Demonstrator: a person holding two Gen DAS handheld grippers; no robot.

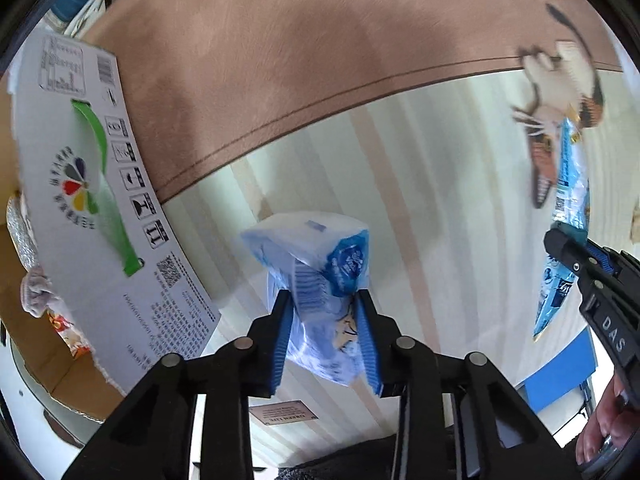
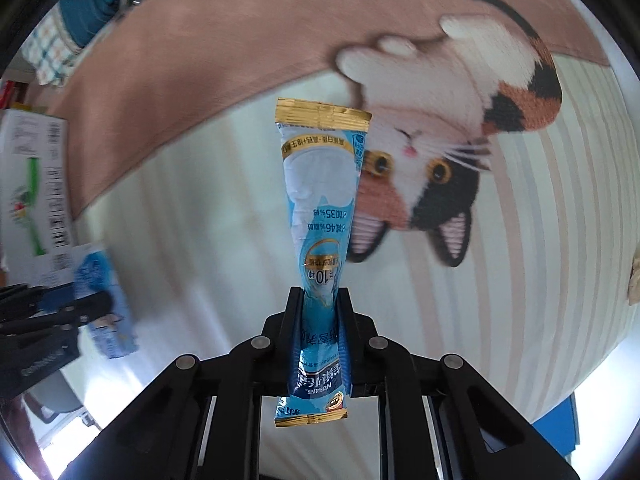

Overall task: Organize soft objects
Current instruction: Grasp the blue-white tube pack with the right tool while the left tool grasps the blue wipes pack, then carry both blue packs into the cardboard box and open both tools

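Left wrist view first: our left gripper point(image 1: 325, 300) has its blue-padded fingers point(image 1: 282, 336) clamped on a soft tissue pack point(image 1: 316, 256), blue and white, held up off the striped cat mat point(image 1: 420, 184). The cardboard box point(image 1: 120, 208) stands to the left of the pack with its white printed flap up, and soft things lie inside it, a grey cloth point(image 1: 36, 292) among them. Far right of the pack, our right gripper point(image 1: 568, 248) shows at the edge, pinching a long blue sachet point(image 1: 568, 184)

Right wrist view now: our right gripper point(image 2: 320, 292) is closed tight on the sachet point(image 2: 320, 184), gold-sealed at both ends, sticking out forward above the mat point(image 2: 560, 200), just left of the calico cat face. Well left of the sachet, blurred, the left gripper point(image 2: 86, 306) carries the tissue pack point(image 2: 104, 300), with the box point(image 2: 36, 184) beyond it
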